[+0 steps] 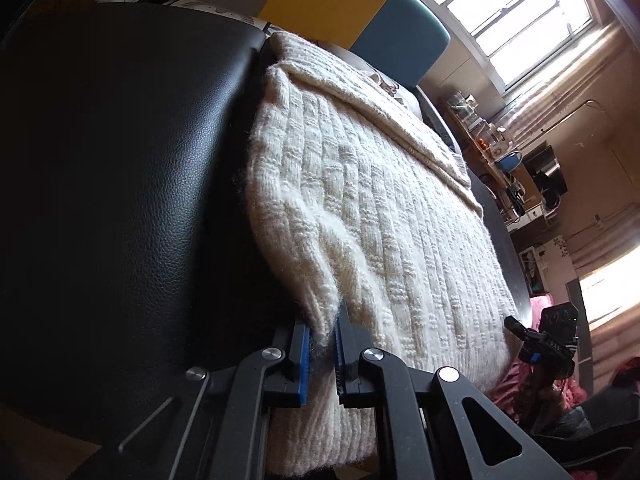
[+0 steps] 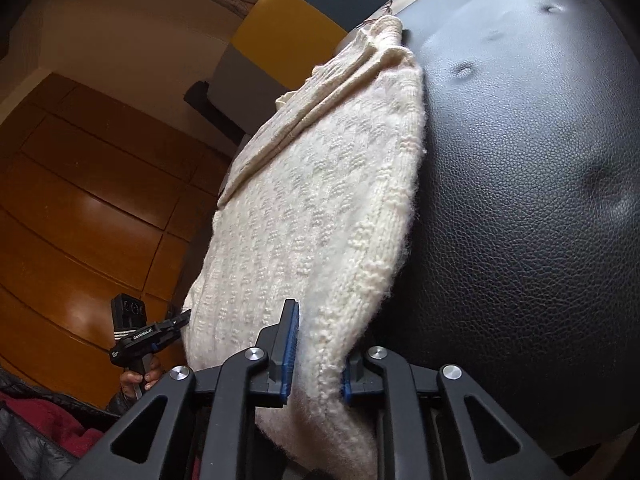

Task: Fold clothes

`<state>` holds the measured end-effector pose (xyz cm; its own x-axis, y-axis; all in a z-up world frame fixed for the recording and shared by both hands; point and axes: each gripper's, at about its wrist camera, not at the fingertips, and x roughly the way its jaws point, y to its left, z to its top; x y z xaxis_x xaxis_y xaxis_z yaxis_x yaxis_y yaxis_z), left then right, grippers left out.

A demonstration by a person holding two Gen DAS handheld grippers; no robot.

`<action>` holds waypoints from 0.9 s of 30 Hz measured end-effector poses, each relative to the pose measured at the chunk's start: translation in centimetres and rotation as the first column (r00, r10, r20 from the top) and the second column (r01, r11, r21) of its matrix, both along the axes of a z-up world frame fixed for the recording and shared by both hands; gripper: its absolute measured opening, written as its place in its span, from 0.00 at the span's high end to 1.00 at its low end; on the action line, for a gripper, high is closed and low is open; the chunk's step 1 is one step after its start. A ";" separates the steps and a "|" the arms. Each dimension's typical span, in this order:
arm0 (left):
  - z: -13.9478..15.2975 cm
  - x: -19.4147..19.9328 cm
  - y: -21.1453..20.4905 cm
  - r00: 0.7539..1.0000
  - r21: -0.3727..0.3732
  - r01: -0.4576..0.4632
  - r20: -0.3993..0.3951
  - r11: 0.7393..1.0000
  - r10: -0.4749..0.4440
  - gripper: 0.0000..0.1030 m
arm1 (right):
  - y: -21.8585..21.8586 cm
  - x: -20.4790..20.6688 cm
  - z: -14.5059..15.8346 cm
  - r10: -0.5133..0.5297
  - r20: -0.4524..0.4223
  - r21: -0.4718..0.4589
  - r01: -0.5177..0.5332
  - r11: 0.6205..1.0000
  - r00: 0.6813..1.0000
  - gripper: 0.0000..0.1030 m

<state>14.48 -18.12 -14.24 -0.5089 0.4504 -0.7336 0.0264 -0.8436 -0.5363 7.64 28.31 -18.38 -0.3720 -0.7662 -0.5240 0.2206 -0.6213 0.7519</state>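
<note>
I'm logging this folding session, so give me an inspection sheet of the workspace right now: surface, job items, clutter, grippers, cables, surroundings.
Surface: black leather-look cushion, dimpled in the right wrist view.
Job's things: cream knitted sweater lying on the cushion, one layer folded over along its far side.
Clutter: nothing seen on the cushion besides the sweater.
Grippers: left gripper shut on the sweater's near edge; right gripper shut on the near edge at the opposite side; blue-padded fingers press the knit.
Cables: nothing seen near the work.
Surroundings: yellow and teal panel behind the cushion, bright window, crowded shelf, wooden cabinet doors.
</note>
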 end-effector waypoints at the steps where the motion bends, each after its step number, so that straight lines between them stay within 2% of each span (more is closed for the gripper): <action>1: 0.0 0.3 -0.1 1.000 -0.003 0.003 -0.001 1.000 -0.003 0.91 | -0.1 0.0 0.3 0.022 0.000 0.025 -0.022 0.999 1.000 0.82; 2: 0.1 0.6 -0.2 1.000 -0.003 0.003 -0.002 1.000 -0.003 0.91 | -0.2 0.0 0.6 0.044 -0.001 0.056 -0.044 0.997 0.999 0.82; 3: 0.1 0.8 -0.3 1.000 0.002 0.003 -0.003 1.000 -0.003 0.91 | -0.3 0.0 0.8 0.057 0.005 0.092 -0.058 0.994 0.998 0.89; 4: 0.0 1.1 -0.5 1.000 0.014 -0.001 -0.003 1.000 0.001 0.91 | -0.3 0.0 0.9 0.054 0.021 0.107 -0.055 0.993 0.998 0.90; 8: -0.1 2.0 -1.1 1.000 0.069 -0.002 0.004 0.998 0.002 0.92 | -0.7 0.6 1.3 0.094 0.024 0.128 -0.097 0.987 0.995 0.91; 13: 0.8 3.6 -2.3 1.000 0.192 0.015 -0.029 0.981 -0.010 0.92 | -1.0 1.4 1.3 0.167 0.044 0.007 -0.167 0.986 0.985 0.91; 18: 2.3 3.7 -3.8 0.997 0.331 -0.002 -0.069 0.944 0.027 0.92 | -0.6 0.4 2.6 0.141 -0.014 -0.144 -0.141 0.979 0.990 0.91; 22: 4.5 1.5 -4.1 0.989 0.379 0.018 -0.141 0.925 0.038 0.92 | -0.6 -1.4 3.8 0.121 -0.056 -0.217 -0.130 0.967 0.991 0.92; 27: 7.7 -3.8 -4.0 0.970 0.414 0.064 -0.240 0.908 0.041 0.92 | -1.9 -6.0 5.5 0.088 -0.111 -0.263 -0.114 0.958 0.990 0.92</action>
<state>10.63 -22.11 -6.58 -0.6371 0.6937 -0.3361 -0.1540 -0.5418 -0.8263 1.65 26.46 -12.90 -0.3241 -0.9098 -0.2593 0.3519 -0.3703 0.8597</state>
